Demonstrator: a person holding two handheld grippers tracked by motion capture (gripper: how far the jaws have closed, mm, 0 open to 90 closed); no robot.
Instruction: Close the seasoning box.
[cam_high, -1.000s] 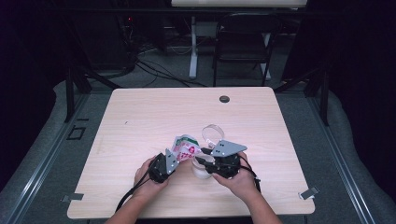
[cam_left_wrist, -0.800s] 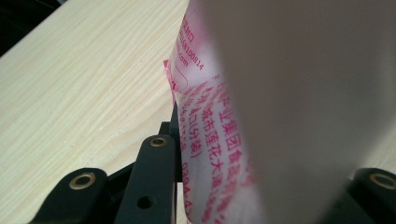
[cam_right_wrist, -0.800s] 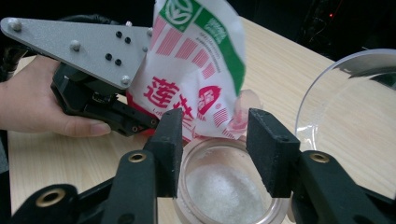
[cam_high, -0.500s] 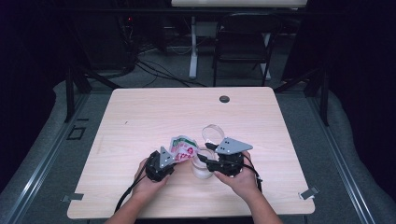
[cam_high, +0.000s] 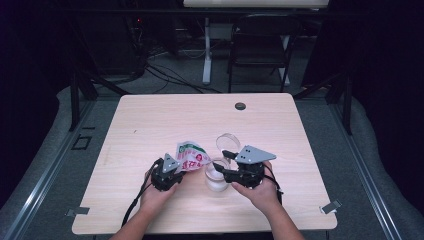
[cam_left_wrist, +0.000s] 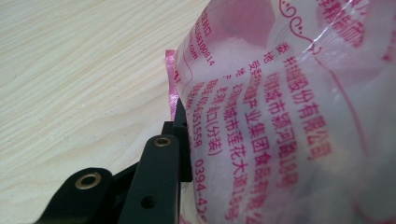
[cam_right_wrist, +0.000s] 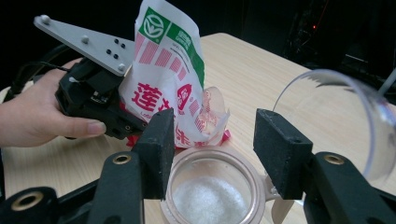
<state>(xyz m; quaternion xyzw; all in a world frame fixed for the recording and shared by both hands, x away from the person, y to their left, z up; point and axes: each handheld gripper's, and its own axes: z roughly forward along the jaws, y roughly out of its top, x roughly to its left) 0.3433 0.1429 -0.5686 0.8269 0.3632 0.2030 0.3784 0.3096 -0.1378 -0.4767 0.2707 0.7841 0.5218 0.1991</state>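
Note:
A white, red and green plastic bag (cam_high: 190, 155) (cam_right_wrist: 170, 79) of white granules is held upright in my left gripper (cam_high: 172, 169) (cam_right_wrist: 100, 109), which is shut on it. One black finger (cam_left_wrist: 163, 163) presses the bag's pink-printed side (cam_left_wrist: 280, 112), and these jaws have just closed a little further. A small clear jar (cam_high: 217, 179) (cam_right_wrist: 210, 196) holding white granules stands just right of the bag, its hinged clear lid (cam_high: 228, 142) (cam_right_wrist: 336, 121) flipped open. My right gripper (cam_high: 223, 173) (cam_right_wrist: 218, 149) is open. Its jaws have just been opening and straddle the jar's mouth without pressing it.
The light wooden table (cam_high: 150, 125) stretches away behind the jar, with a round dark grommet (cam_high: 240, 106) near its far edge. A dark chair (cam_high: 260, 47) and cables lie on the floor beyond. Both hands work near the table's front edge.
The right gripper's jaws have spread wider around the jar. The bag's top has swung slightly left, away from the jar. Both hands stayed about where they were.

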